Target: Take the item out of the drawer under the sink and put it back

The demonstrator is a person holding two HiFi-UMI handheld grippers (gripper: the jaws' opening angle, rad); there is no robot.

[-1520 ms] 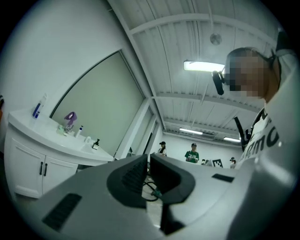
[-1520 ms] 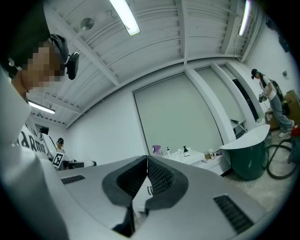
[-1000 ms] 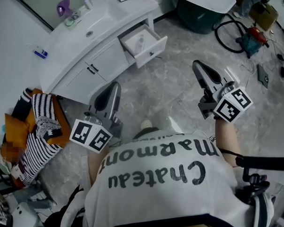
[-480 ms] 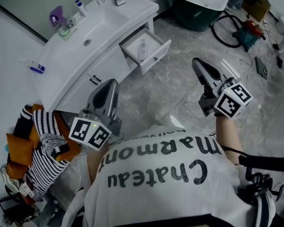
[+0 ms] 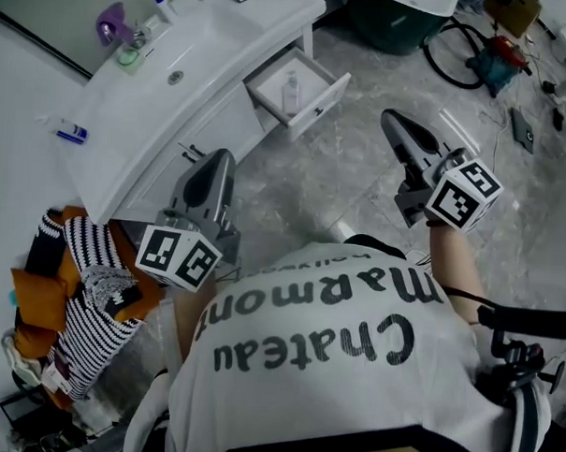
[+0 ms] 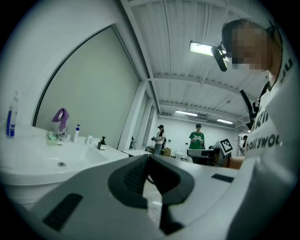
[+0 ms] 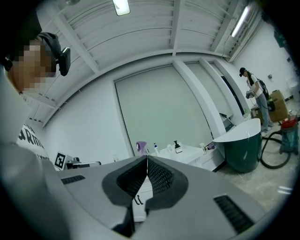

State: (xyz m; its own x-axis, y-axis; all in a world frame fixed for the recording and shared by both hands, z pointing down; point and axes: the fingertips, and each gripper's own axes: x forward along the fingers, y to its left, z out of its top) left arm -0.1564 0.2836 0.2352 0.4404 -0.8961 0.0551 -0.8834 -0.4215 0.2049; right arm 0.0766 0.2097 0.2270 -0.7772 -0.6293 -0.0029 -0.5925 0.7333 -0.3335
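Note:
A white vanity with a sink (image 5: 192, 52) stands at the upper left of the head view. Its drawer (image 5: 319, 95) under the counter is pulled open, and a small clear bottle (image 5: 291, 86) stands inside it. My left gripper (image 5: 218, 163) is held in front of the cabinet doors, well short of the drawer, jaws shut with nothing between them (image 6: 149, 158). My right gripper (image 5: 392, 122) hangs over the grey floor to the right of the drawer, also shut and empty (image 7: 147, 158). Both grippers are apart from the drawer and the bottle.
Bottles and a purple cup (image 5: 112, 21) line the sink's back edge. A pile of striped and orange clothes (image 5: 75, 277) lies left of me. A dark green tub (image 5: 395, 29), cables and tools (image 5: 491, 66) sit on the floor at the top right. Two people (image 6: 197, 139) stand far off.
The view has shifted a little, so the vanity and open drawer sit slightly higher and more to the right. Both grippers stay shut and hold about the same places.

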